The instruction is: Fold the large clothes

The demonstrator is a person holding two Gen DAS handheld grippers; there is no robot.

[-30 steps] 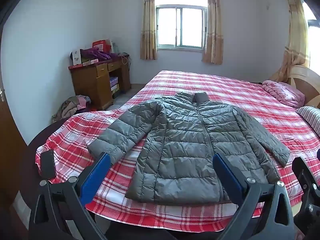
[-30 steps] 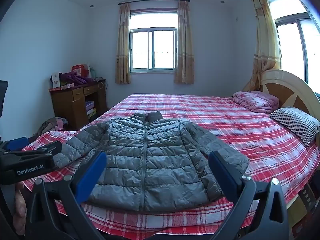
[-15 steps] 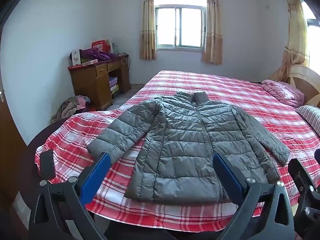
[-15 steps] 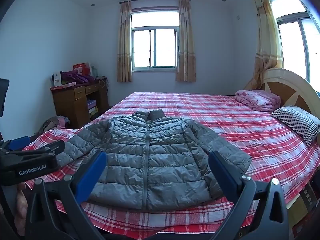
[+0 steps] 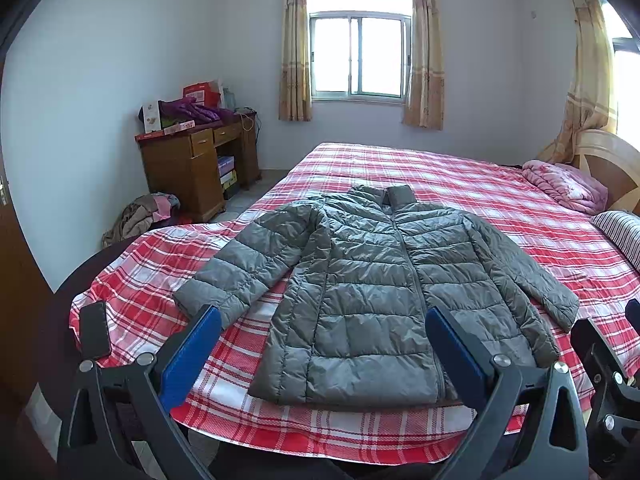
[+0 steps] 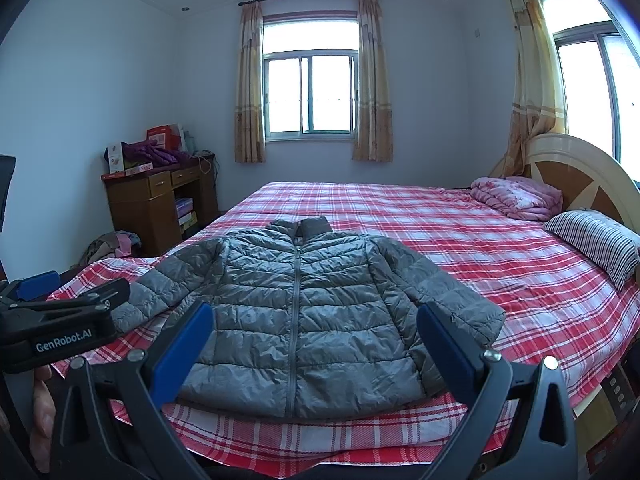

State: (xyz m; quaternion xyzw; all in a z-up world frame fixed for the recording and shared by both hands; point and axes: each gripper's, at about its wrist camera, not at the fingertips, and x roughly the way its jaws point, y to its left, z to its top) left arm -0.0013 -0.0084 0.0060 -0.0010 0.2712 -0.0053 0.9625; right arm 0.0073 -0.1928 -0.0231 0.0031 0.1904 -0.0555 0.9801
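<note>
left wrist view: the left gripper (image 5: 322, 336) hangs just off the near edge of the bed (image 5: 500, 184), its two blue pads spread wide with nothing between them, framing the hem of the one grey jacket (image 5: 372, 288). the jacket lies front up and zipped on the red plaid sheet, collar pointing to the far window (image 5: 360, 56), hem nearest the camera, both sleeves angled out and down; it looks laid flat this way so the sleeves can be folded in first, and no fold shows yet. one phone (image 5: 95, 330) lies on the sheet's near left corner, well apart from the jacket. part of the right gripper (image 5: 608, 376) shows at the right edge. beyond, one desk (image 5: 192, 164) piled with boxes, one heap of clothes (image 5: 140, 216) on the floor, one pink quilt (image 5: 568, 184) and one striped pillow (image 5: 620, 232) at the headboard. right wrist view: the right gripper (image 6: 314, 340) is likewise spread wide and empty, level with the hem, probably held back to line up on the jacket (image 6: 304, 304) before reaching in. two windows (image 6: 312, 96) show here. the left gripper (image 6: 60, 320) sits at the left, near the jacket's left cuff without touching it, a hand (image 6: 40, 404) below it.
</note>
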